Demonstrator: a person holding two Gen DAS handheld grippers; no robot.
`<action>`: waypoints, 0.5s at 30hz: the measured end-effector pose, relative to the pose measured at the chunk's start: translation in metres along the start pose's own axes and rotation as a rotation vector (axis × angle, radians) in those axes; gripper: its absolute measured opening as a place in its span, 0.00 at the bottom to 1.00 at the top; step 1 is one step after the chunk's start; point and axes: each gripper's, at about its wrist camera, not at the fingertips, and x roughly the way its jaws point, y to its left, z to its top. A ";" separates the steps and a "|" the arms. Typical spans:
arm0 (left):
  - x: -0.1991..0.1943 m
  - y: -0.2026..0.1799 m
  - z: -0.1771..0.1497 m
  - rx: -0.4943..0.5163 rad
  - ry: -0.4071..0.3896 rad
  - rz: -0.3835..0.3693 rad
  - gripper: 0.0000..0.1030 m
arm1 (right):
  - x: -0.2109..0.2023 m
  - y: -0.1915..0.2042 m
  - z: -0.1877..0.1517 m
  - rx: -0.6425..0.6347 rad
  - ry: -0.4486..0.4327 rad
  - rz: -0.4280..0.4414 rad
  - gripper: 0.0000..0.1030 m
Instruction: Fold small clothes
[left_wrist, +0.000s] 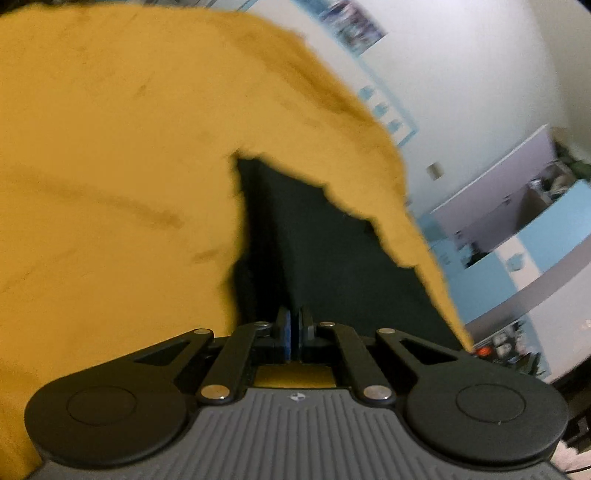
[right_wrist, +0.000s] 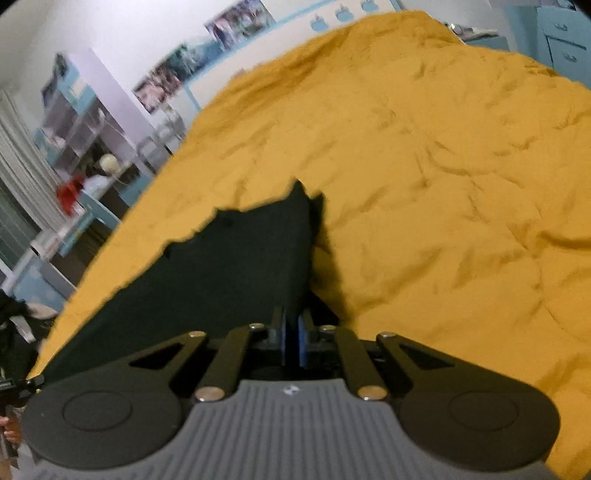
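A small black garment (left_wrist: 332, 243) hangs stretched between my two grippers over a mustard-yellow bed cover (left_wrist: 110, 166). My left gripper (left_wrist: 294, 328) is shut on one edge of the black garment; its blue pads are pressed together. My right gripper (right_wrist: 291, 332) is shut on the other edge of the black garment (right_wrist: 229, 269), which spreads forward and to the left from the jaws. The yellow cover (right_wrist: 443, 184) fills the view behind it. Both views are blurred by motion.
A white wall with photos (right_wrist: 236, 22) and a blue trim runs behind the bed. Shelves (right_wrist: 74, 122) with small items stand at the left of the right wrist view. A blue and white desk unit (left_wrist: 535, 221) shows at the right of the left wrist view.
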 end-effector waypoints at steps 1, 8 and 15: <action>0.008 0.010 -0.004 -0.016 0.025 0.019 0.03 | 0.009 -0.006 -0.005 0.012 0.026 -0.013 0.01; 0.017 0.015 -0.001 -0.028 0.064 0.017 0.07 | 0.015 -0.027 -0.021 0.085 0.009 0.015 0.05; -0.024 -0.040 -0.006 0.029 -0.040 0.061 0.46 | -0.046 0.018 -0.036 0.170 -0.124 -0.030 0.66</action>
